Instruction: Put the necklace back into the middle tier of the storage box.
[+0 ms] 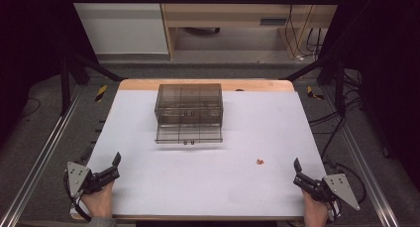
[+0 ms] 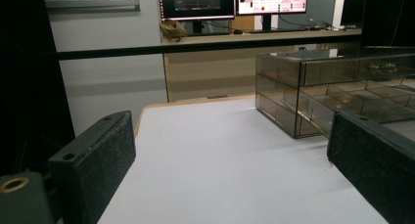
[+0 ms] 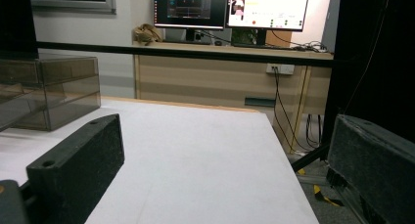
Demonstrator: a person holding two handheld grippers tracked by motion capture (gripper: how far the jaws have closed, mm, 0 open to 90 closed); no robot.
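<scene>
Smoky plastic drawer box stands at the far middle of the bench, lowest drawer pulled out. Left tool and right tool rest wide open, empty, at the near corners, probably waiting; a small red piece lies between.

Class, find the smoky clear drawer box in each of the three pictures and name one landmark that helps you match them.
High view: drawer box sits at the table's far centre, lower drawer pulled out.
Left gripper view: at the right, past the right jaw.
Right gripper view: at the left edge.
Shared landmark: the table's wooden far edge.
</scene>
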